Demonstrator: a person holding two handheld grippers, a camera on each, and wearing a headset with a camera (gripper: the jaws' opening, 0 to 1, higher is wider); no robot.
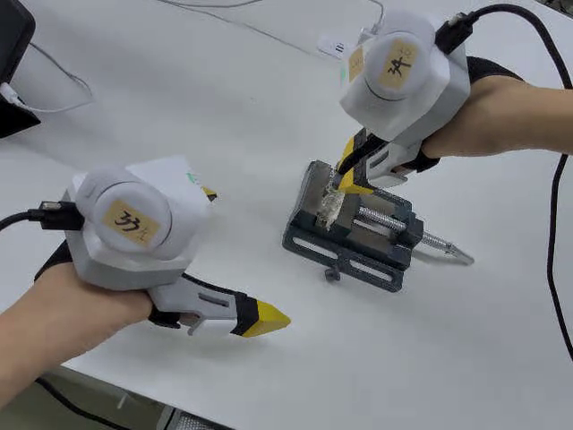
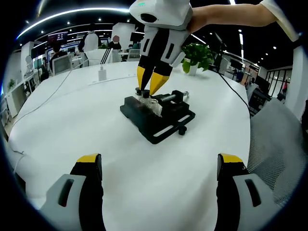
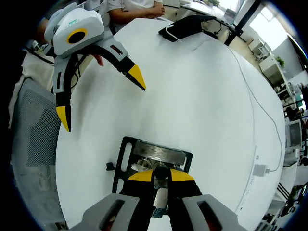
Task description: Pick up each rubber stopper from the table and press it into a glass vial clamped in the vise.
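A stopper point(image 3: 161, 171) is clenched by the right gripper point(image 1: 347, 179), the vial point(image 1: 329, 211) just below its tips; pressed askew, the vial could be cracked. The left gripper point(image 2: 159, 160) is released.

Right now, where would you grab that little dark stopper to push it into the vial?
By its round sides, from above, as the right gripper pinches the stopper: that leaves its underside free to enter the vial clamped in the vise.
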